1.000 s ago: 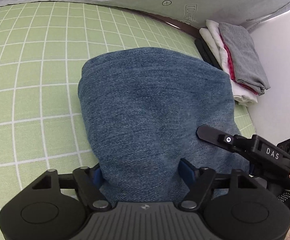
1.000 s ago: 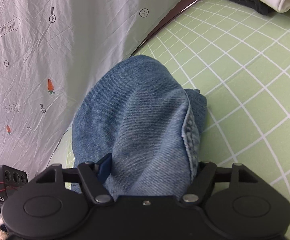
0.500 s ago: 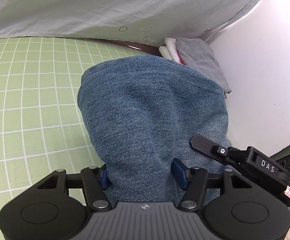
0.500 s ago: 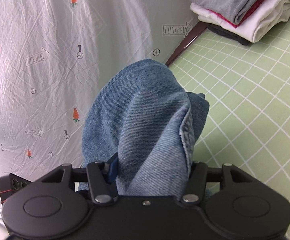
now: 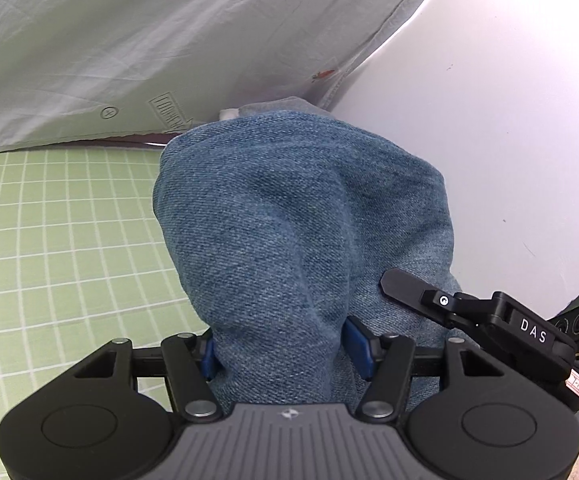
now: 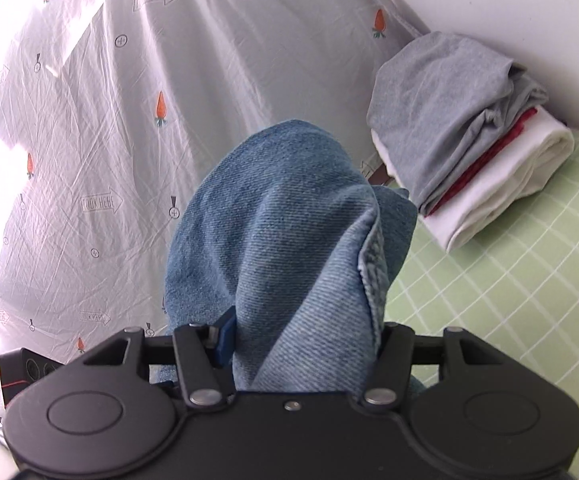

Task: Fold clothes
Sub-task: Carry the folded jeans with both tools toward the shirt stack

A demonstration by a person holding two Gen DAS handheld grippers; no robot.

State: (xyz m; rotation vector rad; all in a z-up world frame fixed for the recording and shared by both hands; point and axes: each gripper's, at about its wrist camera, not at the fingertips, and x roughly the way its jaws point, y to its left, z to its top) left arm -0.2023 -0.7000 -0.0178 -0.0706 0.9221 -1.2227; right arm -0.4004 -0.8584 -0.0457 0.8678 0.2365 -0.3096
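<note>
A folded bundle of blue denim jeans [image 5: 289,232] is clamped between the fingers of my left gripper [image 5: 285,348] and hangs lifted above the green checked mat [image 5: 49,248]. My right gripper [image 6: 301,340] is shut on the same jeans [image 6: 289,216], seam edge on its right side. The right gripper's body [image 5: 489,320] shows at the right of the left wrist view, close beside the denim. A stack of folded clothes [image 6: 461,136], grey on top, then red and white, lies ahead to the right on the mat.
A pale sheet with carrot prints [image 6: 109,120] hangs behind the mat as a backdrop. A white wall [image 5: 509,100] stands at the right. The top of the folded stack [image 5: 273,106] peeks over the jeans in the left wrist view.
Both grippers have risen and tilted up with the jeans. The mat has dropped lower in view, and the folded stack has come closer in the right wrist view.
</note>
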